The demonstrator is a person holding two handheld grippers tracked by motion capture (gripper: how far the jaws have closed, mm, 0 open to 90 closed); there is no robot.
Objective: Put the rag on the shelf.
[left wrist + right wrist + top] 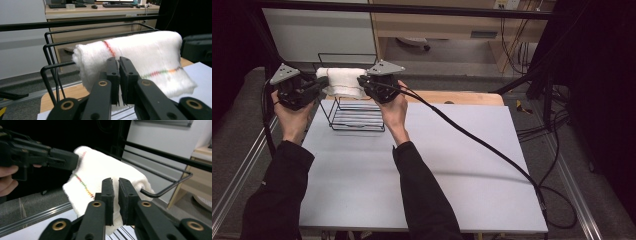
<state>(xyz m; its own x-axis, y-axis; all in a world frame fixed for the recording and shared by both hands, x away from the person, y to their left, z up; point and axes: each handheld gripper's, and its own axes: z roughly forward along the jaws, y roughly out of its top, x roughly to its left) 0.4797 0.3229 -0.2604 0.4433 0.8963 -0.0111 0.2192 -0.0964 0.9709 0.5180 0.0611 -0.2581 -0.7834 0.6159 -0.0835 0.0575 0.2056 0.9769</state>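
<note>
Nearest in each gripper view, the black jaws stand nearly together with only a narrow slit between them: the left gripper (119,61) and the right gripper (115,182) are both clenched, apparently on nothing. Just beyond both sets of tips the white towel (343,81) hangs folded over the top bars of the black wire rack (357,118), one gripper at each end, likely so it drapes evenly. Beyond stand a pale wall panel and wooden furniture.
</note>
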